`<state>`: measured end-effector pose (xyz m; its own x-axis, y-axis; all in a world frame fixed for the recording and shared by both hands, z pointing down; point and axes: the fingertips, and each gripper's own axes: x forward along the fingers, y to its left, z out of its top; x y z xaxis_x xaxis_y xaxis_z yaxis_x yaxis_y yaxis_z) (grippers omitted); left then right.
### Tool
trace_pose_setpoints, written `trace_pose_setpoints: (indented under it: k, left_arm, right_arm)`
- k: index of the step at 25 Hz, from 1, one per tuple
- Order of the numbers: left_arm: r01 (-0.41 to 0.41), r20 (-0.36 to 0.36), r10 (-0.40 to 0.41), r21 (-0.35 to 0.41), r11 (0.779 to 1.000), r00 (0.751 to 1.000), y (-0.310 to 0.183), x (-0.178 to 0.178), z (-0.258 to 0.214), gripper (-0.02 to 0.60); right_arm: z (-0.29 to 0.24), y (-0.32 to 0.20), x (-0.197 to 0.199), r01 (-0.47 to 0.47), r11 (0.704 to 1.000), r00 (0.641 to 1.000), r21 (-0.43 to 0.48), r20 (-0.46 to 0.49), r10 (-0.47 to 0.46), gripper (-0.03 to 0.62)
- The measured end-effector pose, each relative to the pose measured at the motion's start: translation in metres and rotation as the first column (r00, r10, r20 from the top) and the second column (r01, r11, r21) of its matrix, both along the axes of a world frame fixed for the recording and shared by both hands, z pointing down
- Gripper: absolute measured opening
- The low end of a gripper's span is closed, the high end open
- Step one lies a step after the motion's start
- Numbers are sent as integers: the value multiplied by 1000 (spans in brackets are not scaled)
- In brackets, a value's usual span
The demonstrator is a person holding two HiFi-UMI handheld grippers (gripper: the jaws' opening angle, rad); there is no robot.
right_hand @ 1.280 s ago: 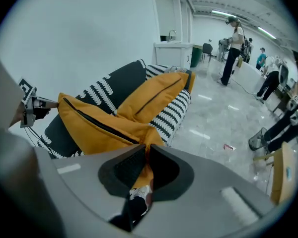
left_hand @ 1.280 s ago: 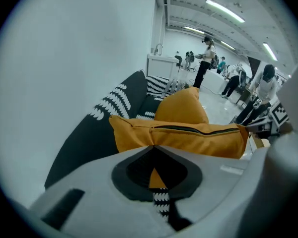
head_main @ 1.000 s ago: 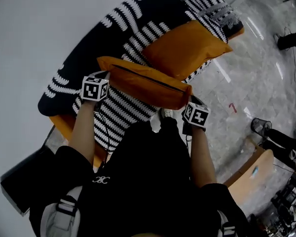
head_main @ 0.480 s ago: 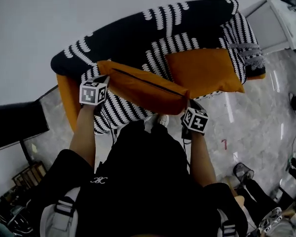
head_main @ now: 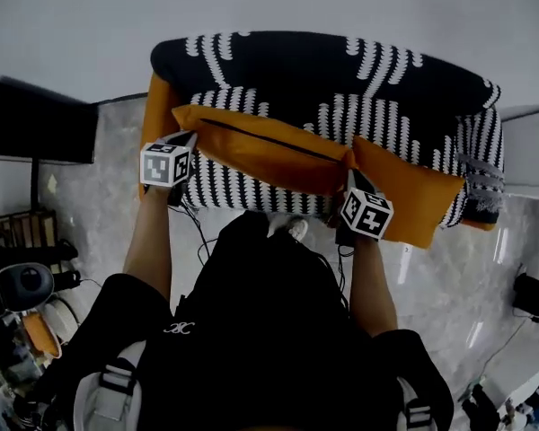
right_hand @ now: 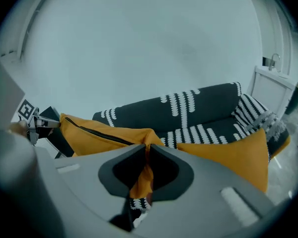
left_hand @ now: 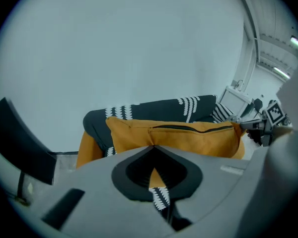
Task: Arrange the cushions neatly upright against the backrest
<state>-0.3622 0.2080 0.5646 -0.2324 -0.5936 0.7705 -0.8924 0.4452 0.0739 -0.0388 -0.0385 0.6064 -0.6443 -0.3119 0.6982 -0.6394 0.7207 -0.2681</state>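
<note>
The sofa stands against a plain pale wall on a grey marbled floor. It is covered in a black throw with white stripe patterns, and orange upholstery shows at its left end. A dark flat panel stands left of the sofa and a white cabinet stands just beside its right end. Clutter lies along the lower left and lower right of the head view. Open floor runs along the front edge of the sofa, where the person stands at the middle of the seat. The held cushion, orange with a dark zipper along its upper edge, hangs lengthwise above the seat, in front of the backrest and clear of it. The left gripper has its jaws pressed together on the left corner of this cushion, and the fabric emerges directly at the fingertips. The right gripper pinches the right corner, and a fold of orange fabric runs down between its nearly closed jaws. A second orange cushion lies on the right half of the seat, and its lower corner extends past the front edge. Its upper left edge meets the right gripper's end of the held cushion. Whether the two cushions touch cannot be determined.
</note>
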Motion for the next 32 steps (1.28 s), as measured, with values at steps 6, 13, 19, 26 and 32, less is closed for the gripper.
trace_pose_setpoints:
  k: [6, 13, 19, 26, 32]
  left_arm:
    - [152, -23, -151, 67, 986, 988, 44, -36, -7, 6]
    - [220, -98, -213, 71, 973, 972, 71, -98, 12, 6]
    - [199, -141, -189, 63, 978, 972, 68, -157, 32, 6]
    - [145, -172, -134, 50, 988, 976, 26, -222, 58, 6]
    - [102, -193, -94, 29, 994, 977, 1, -289, 88, 7]
  right_arm:
    - [-12, -7, -80, 108, 994, 994, 33, -2, -108, 38]
    - [-20, -11, -173, 164, 985, 986, 53, -46, -161, 38]
    - [-15, -17, -234, 147, 987, 986, 66, -89, -141, 38]
    - [3, -52, -288, 109, 992, 982, 71, -162, -96, 38]
    - [24, -72, -347, 79, 993, 973, 83, -222, -58, 40]
